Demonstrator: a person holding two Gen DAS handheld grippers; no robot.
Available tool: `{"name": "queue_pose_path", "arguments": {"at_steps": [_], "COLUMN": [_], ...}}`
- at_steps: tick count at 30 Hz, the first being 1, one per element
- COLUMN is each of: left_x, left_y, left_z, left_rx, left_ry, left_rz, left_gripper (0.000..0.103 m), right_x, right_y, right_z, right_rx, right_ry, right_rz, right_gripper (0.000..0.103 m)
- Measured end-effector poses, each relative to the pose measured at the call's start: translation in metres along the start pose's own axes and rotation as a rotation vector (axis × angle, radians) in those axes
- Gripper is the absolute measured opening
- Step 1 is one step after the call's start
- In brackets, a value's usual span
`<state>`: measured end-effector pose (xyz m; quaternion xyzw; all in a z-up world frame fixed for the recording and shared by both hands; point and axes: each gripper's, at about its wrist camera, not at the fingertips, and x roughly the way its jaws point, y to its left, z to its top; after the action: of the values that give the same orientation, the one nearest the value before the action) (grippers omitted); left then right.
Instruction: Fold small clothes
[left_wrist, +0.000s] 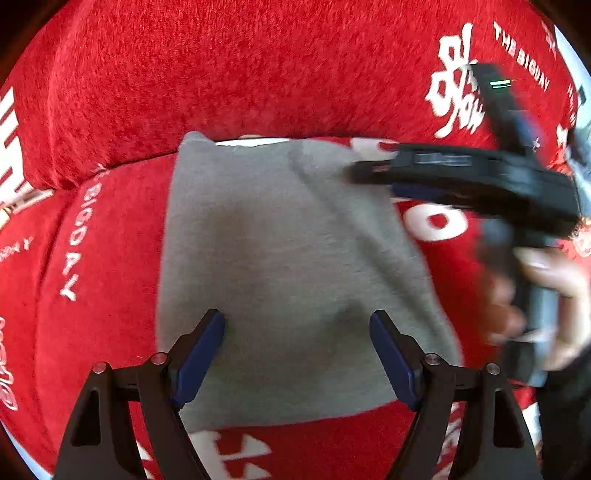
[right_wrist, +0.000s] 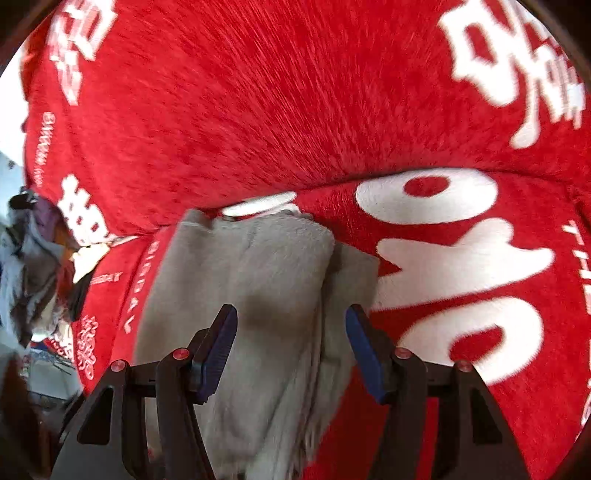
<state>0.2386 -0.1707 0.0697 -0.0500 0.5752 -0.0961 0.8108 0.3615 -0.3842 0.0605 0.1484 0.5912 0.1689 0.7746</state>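
A small grey garment (left_wrist: 280, 266) lies flat on a red sofa seat, folded into a rough rectangle with a fold ridge running down its right side. My left gripper (left_wrist: 297, 325) is open, its blue pads spread over the garment's near edge, holding nothing. My right gripper (right_wrist: 291, 317) is open too, jaws apart over the right part of the grey garment (right_wrist: 266, 288), where a folded layer overlaps. In the left wrist view the right gripper (left_wrist: 373, 168) reaches in from the right, blurred, at the garment's far right corner, with a hand on its handle.
The red plush sofa cover (left_wrist: 240, 74) with white lettering spans seat and backrest. A white object (right_wrist: 258, 205) sits in the crease behind the garment. A heap of mixed clothes (right_wrist: 33, 266) lies at the far left in the right wrist view.
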Motion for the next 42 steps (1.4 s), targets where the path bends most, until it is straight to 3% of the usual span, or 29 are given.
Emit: {"name": "queue_pose_path", "arguments": {"at_steps": [2, 3, 4, 7, 9, 13, 17, 20, 23, 26, 28, 30, 32, 34, 37, 39, 42], "left_x": [0.005, 0.009, 0.013, 0.035, 0.043, 0.045, 0.044, 0.038, 0.007, -0.028, -0.032, -0.021, 0.0, 0.014, 0.026, 0.033, 0.019], "left_y": [-0.007, -0.012, -0.017, -0.025, -0.032, -0.034, -0.035, -0.036, -0.016, 0.021, 0.046, 0.071, 0.096, 0.103, 0.111, 0.113, 0.106], "left_z": [-0.002, -0.004, -0.006, -0.017, -0.022, -0.02, -0.024, -0.027, -0.027, -0.024, -0.021, -0.014, -0.012, -0.017, -0.027, -0.026, -0.032], "left_rx": [0.006, 0.019, 0.033, 0.008, 0.041, 0.038, 0.067, 0.081, 0.043, -0.006, -0.066, -0.154, -0.243, -0.267, -0.305, -0.283, -0.212], "left_ry": [0.019, 0.033, 0.044, 0.148, 0.133, 0.14, 0.115, 0.114, 0.085, 0.001, -0.02, -0.002, 0.041, 0.06, 0.09, 0.097, 0.072], "left_rz": [-0.007, -0.01, -0.013, -0.133, -0.091, -0.086, -0.081, -0.095, -0.184, -0.213, -0.183, -0.162, -0.139, -0.127, -0.148, -0.14, -0.062], "left_gripper": [0.08, 0.08, 0.08, 0.08, 0.08, 0.08, 0.081, 0.081, 0.081, 0.081, 0.081, 0.081, 0.081, 0.081, 0.093, 0.093, 0.093], "right_x": [0.012, 0.014, 0.014, -0.001, -0.009, 0.021, 0.025, 0.015, -0.021, -0.061, -0.073, -0.076, -0.07, -0.059, -0.038, -0.027, -0.038], "right_y": [0.0, 0.001, 0.004, 0.026, 0.032, 0.013, 0.002, -0.008, -0.007, 0.009, 0.025, 0.046, 0.059, 0.065, 0.059, 0.046, 0.043], "right_z": [0.006, 0.009, 0.011, 0.013, 0.018, 0.019, 0.014, 0.017, 0.007, -0.021, -0.04, -0.061, -0.074, -0.081, -0.093, -0.098, -0.097], "right_rx": [0.01, 0.006, -0.006, -0.138, -0.165, -0.152, -0.096, -0.02, -0.026, -0.109, -0.172, -0.24, -0.266, -0.259, -0.232, -0.234, -0.177], "right_ry": [-0.002, -0.006, -0.015, -0.092, -0.132, -0.03, -0.04, -0.031, -0.098, -0.152, -0.162, -0.156, -0.13, -0.112, -0.056, -0.041, -0.048], "right_rz": [0.018, 0.037, 0.045, -0.015, -0.038, -0.113, -0.056, -0.042, -0.058, -0.017, -0.001, 0.029, 0.081, 0.112, 0.139, 0.07, 0.085], "right_gripper": [0.042, 0.019, 0.01, 0.008, 0.008, 0.008, 0.012, 0.027, 0.031, 0.037, 0.062, 0.07, 0.07, 0.07, 0.069, 0.065, 0.065]}}
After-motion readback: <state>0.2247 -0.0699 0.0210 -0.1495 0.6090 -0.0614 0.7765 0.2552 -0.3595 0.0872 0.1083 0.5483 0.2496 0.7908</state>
